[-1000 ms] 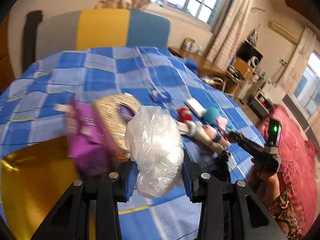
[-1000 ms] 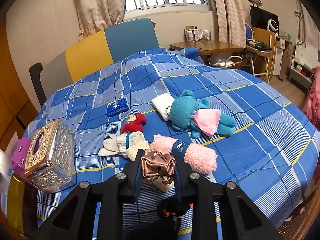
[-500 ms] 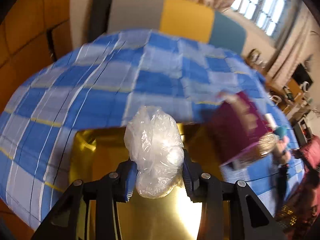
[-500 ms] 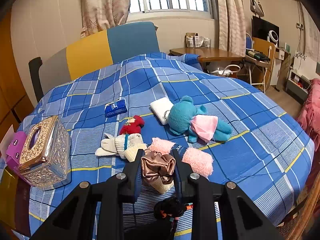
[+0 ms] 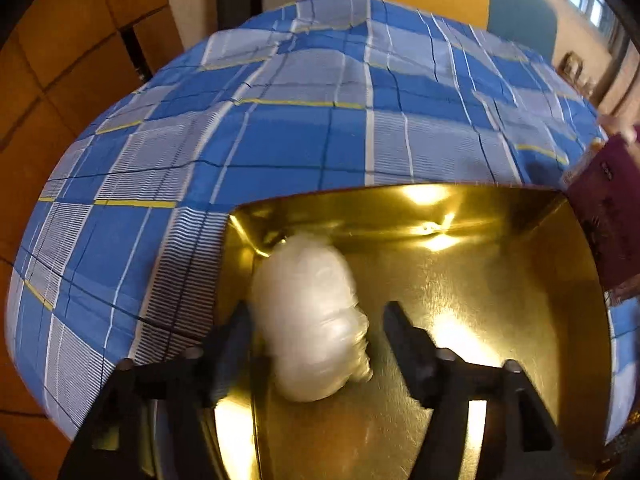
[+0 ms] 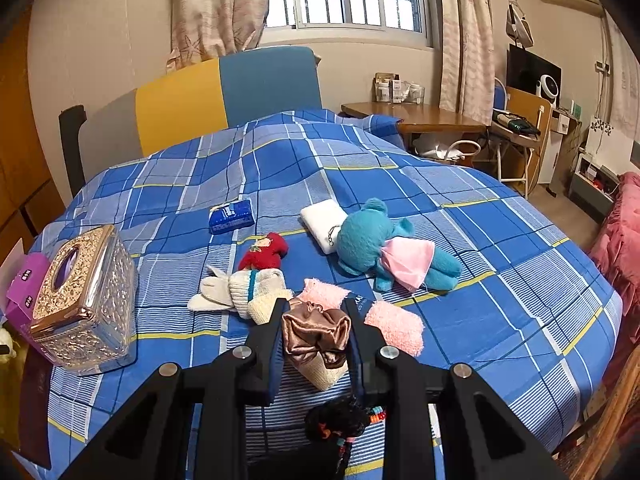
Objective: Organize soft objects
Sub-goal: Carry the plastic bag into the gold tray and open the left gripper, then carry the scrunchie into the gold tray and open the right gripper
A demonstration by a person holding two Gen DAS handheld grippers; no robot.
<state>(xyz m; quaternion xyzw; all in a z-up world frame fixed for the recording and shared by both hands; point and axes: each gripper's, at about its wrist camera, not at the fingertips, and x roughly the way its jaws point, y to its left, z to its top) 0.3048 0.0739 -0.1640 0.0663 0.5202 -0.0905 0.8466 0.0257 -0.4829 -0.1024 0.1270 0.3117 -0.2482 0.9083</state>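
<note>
Here, a wide bed under a blue plaid cover (image 6: 500,248) offers open cloth toward its far side at twelve o'clock. A shiny gold tray (image 5: 500,280) sits at the bed's near edge, its raised rim against the cloth. A purple box (image 5: 608,216) leans at the tray's three o'clock edge.

In the right wrist view, a glittering tissue box (image 6: 84,304) stands at nine o'clock. A teal plush toy (image 6: 372,240), a red knit piece (image 6: 266,252), white socks (image 6: 236,290) and a pink towel (image 6: 396,326) lie scattered mid-bed.

The left gripper (image 5: 318,320) is opening its jaws. A clear plastic bag (image 5: 312,316) lies between them on the tray, blurred, and the right finger stands clear of it.

The right gripper (image 6: 314,332) is clamped on a brown satin scrunchie (image 6: 314,334), above a cream sock (image 6: 320,372).
</note>
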